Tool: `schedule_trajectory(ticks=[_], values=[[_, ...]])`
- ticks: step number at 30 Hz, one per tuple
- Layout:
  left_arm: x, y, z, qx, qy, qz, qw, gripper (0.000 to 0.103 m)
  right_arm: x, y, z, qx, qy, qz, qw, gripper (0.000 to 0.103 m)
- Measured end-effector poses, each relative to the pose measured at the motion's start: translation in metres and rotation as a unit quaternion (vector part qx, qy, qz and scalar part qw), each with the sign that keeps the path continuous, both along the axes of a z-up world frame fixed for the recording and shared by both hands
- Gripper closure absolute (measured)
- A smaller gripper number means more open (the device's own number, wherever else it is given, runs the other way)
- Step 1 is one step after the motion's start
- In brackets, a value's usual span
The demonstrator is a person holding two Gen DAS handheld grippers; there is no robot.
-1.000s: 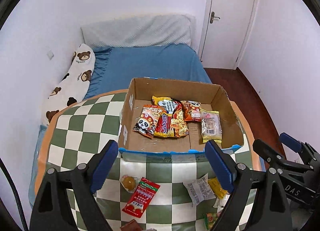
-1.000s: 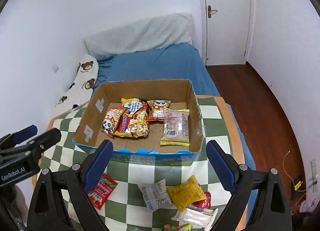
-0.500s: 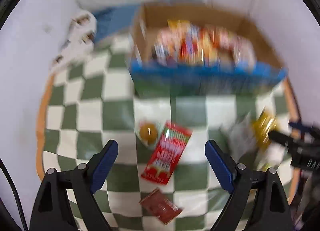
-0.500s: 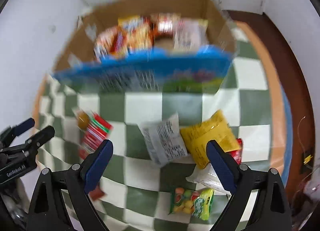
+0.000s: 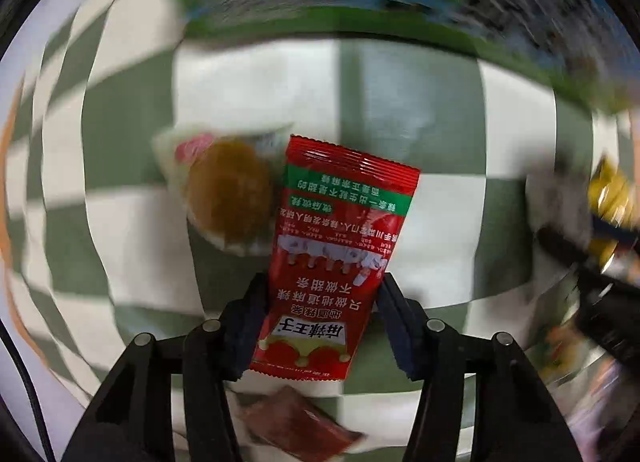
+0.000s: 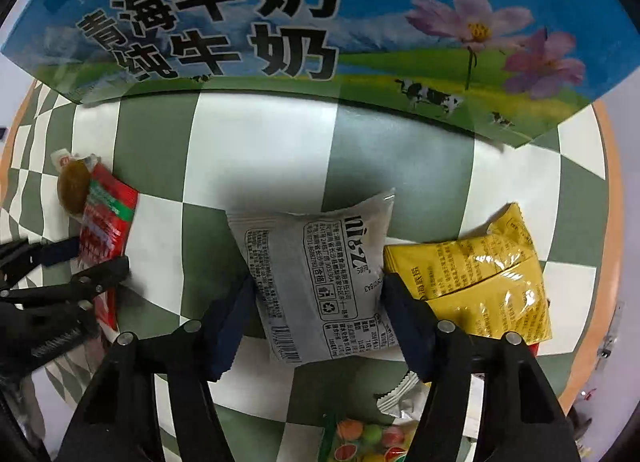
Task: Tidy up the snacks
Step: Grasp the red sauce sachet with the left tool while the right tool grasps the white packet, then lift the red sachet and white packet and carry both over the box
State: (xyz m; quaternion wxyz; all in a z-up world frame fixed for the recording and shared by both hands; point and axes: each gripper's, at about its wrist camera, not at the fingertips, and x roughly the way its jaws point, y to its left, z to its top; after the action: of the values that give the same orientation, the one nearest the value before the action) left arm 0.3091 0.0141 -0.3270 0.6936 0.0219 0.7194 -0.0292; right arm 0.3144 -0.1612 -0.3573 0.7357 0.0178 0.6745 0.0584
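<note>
Both grippers down on the checked table (image 6: 264,133), each straddling a packet, near the milk box (image 6: 280,21) where the snacks presumably go.

Left gripper (image 5: 320,314): partly closed, pads at both edges of the red sachet (image 5: 336,254); grip or mere contact, cannot tell. Best to squeeze across the width, low on the sachet, and lift straight up so the round cake (image 5: 228,191) touching its left edge stays put. Brown sachet (image 5: 296,426) lying just below, between the fingers' bases.

Right gripper (image 6: 316,314): likewise partly closed, pads against the sides of the grey packet (image 6: 320,282); real hold unclear. Right finger wedged between it and the yellow bag (image 6: 476,274); worth closing slowly to avoid pinching yellow film too. Candy pack (image 6: 368,438) near the lower edge.

Red sachet: flat, glossy, crimped ends, likely slippery. Grey packet: matte, pillow-shaped, air-filled, prone to buckling. Yellow bag: crinkly, shiny foil. Cake: soft, in clear wrap. Table: smooth, slightly reflective.
</note>
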Motion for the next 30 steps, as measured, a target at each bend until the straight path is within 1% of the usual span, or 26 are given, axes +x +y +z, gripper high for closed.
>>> schedule_trajectory(ticks=[1,3,4,5,7,8,10,11,12,14,16,18,19,21,24,27,30], values=[[-0.002,0.008,0.000,-0.022,0.011,0.039,0.9990,0.051,-0.002,-0.001,-0.001,0.006,0.006,-0.006,1.000,0.040],[-0.010,0.018,-0.003,-0.063,0.031,0.092,0.9933,0.051,-0.007,-0.004,-0.004,0.037,0.032,-0.024,0.999,0.040],[-0.013,0.019,-0.005,-0.075,0.037,0.101,0.9914,0.051,-0.010,-0.005,-0.007,0.055,0.047,-0.032,0.997,0.041],[-0.014,0.018,-0.007,-0.077,0.039,0.102,0.9910,0.050,-0.013,-0.006,-0.010,0.078,0.066,-0.039,0.994,0.041],[-0.016,0.013,-0.014,-0.064,0.050,0.084,0.9932,0.046,-0.017,-0.009,-0.013,0.109,0.083,-0.050,0.989,0.040],[-0.015,0.007,-0.017,-0.054,0.055,0.061,0.9952,0.045,-0.018,-0.010,-0.015,0.116,0.087,-0.054,0.988,0.039],[-0.015,-0.003,-0.019,-0.039,0.060,0.025,0.9972,0.042,-0.017,-0.010,-0.017,0.107,0.085,-0.051,0.989,0.031],[-0.015,-0.009,-0.020,-0.005,0.076,0.000,0.9971,0.042,-0.016,-0.011,-0.018,0.102,0.082,-0.051,0.990,0.029],[-0.016,-0.016,-0.020,0.008,0.074,-0.025,0.9969,0.042,-0.016,-0.010,-0.020,0.099,0.081,-0.050,0.991,0.029],[-0.018,-0.024,-0.019,0.026,0.065,-0.052,0.9961,0.042,-0.018,-0.008,-0.023,0.095,0.080,-0.049,0.991,0.029],[-0.020,-0.028,-0.018,0.033,0.054,-0.055,0.9965,0.043,-0.020,-0.003,-0.025,0.083,0.073,-0.043,0.993,0.029],[-0.022,-0.030,-0.012,0.039,0.036,-0.045,0.9976,0.051,-0.021,0.002,-0.026,0.072,0.065,-0.040,0.994,0.030],[-0.024,-0.029,-0.010,0.038,0.031,-0.035,0.9982,0.053,-0.021,0.004,-0.026,0.064,0.061,-0.039,0.995,0.031],[-0.029,-0.026,-0.005,0.038,0.025,-0.020,0.9987,0.056,-0.027,0.010,-0.026,0.044,0.047,-0.033,0.997,0.039],[-0.038,-0.023,-0.002,0.031,0.024,0.002,0.9993,0.057,-0.035,0.017,-0.023,0.026,0.029,-0.022,0.999,0.046],[-0.052,-0.018,0.003,0.020,0.025,0.008,0.9995,0.057,-0.045,0.020,-0.017,0.034,0.023,-0.023,0.999,0.052],[-0.063,-0.019,0.013,0.013,0.019,0.008,0.9997,0.058,-0.046,0.011,-0.009,0.056,0.023,-0.029,0.998,0.056]])
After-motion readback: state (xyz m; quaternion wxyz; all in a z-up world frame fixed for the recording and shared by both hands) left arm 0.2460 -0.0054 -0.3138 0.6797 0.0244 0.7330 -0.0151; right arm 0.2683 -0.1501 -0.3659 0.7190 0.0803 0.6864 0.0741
